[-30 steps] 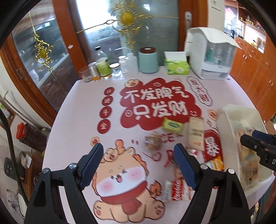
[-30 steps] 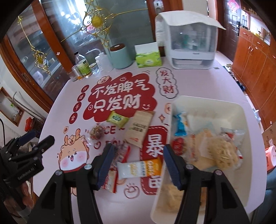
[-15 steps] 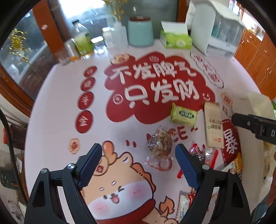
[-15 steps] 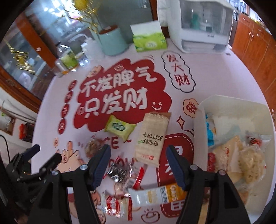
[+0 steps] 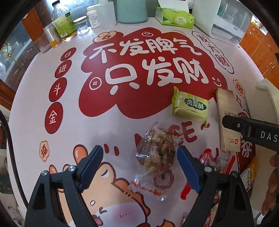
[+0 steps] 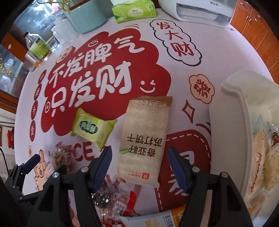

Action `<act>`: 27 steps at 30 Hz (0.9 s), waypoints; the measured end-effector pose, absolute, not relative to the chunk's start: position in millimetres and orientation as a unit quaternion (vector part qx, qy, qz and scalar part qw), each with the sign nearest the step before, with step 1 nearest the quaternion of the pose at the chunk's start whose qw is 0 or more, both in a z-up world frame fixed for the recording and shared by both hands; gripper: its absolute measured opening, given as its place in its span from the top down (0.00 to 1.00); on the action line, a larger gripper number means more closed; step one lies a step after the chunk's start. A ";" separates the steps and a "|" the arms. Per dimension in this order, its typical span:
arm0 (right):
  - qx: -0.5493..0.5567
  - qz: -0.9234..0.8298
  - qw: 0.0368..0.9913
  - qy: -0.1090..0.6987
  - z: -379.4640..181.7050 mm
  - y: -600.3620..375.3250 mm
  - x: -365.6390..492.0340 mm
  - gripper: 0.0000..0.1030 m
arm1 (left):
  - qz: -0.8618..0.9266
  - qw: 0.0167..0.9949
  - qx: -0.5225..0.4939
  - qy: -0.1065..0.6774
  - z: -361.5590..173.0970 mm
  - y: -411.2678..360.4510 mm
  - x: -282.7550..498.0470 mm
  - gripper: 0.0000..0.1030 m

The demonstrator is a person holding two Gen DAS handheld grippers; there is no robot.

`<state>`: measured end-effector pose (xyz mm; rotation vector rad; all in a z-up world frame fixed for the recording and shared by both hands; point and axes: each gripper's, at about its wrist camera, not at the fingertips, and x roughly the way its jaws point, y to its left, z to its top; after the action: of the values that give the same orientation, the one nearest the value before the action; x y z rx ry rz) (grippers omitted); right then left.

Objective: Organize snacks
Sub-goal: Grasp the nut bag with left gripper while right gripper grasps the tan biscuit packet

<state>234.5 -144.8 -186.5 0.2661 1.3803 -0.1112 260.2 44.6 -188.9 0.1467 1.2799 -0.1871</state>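
Loose snacks lie on a round table with a red-and-pink printed cloth. My left gripper (image 5: 139, 165) hangs open, pointing steeply down, and a clear-wrapped brown shredded snack (image 5: 157, 150) lies between its fingers, close to the right-hand one. My right gripper (image 6: 139, 165) is open too, straddling the lower end of a beige cracker pack (image 6: 144, 139). A green packet (image 6: 92, 129) rests just left of that pack. The white bin (image 6: 232, 122) at the right holds several wrapped snacks. One finger of the right gripper (image 5: 249, 129) crosses over the cracker pack (image 5: 226, 118).
Bottles and jars (image 5: 64, 22), a teal canister (image 5: 131, 10), a green tissue box (image 5: 174, 17) and a white appliance (image 6: 200, 10) line the table's far edge. More wrapped snacks (image 6: 113, 195) and an orange-white packet (image 6: 157, 220) lie near the front edge.
Both grippers have come down and tipped toward the table. The left now frames the clear-wrapped snack, the right the cracker pack. Both jaws stay open.
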 end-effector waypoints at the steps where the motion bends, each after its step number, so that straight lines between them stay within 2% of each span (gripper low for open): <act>1: 0.123 -0.051 0.760 0.636 -188.6 -145.3 235.4 0.35 | -0.087 0.794 0.066 0.598 -191.0 44.3 261.4 0.17; 10: 0.095 -0.053 0.759 0.643 -202.5 -137.7 240.2 0.34 | -0.094 0.786 0.069 0.607 -203.5 38.5 263.8 0.19; 11: 0.089 -0.053 0.760 0.641 -202.7 -136.2 239.6 0.34 | -0.094 0.785 0.068 0.608 -204.5 38.5 263.2 0.22; 12: 0.081 -0.054 0.762 0.640 -203.1 -134.2 238.3 0.34 | -0.098 0.784 0.063 0.610 -205.3 39.0 262.3 0.32; 14: 0.068 -0.057 0.766 0.636 -202.8 -132.6 236.3 0.38 | -0.101 0.784 0.060 0.610 -204.9 38.5 259.2 0.44; 15: 0.060 -0.058 0.769 0.634 -202.4 -131.1 235.4 0.41 | -0.101 0.787 0.064 0.606 -203.5 37.3 257.5 0.58; 21: 0.051 -0.056 0.776 0.626 -201.7 -131.6 233.2 0.46 | -0.092 0.792 0.055 0.601 -201.6 41.0 253.3 0.59; 27: 0.060 -0.051 0.782 0.618 -197.3 -136.9 222.9 0.46 | -0.083 0.795 0.051 0.599 -189.9 52.4 242.2 0.60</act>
<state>222.9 -136.9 -197.3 0.1297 1.3335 -0.1096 242.2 52.4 -189.9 0.1088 1.2863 -0.1774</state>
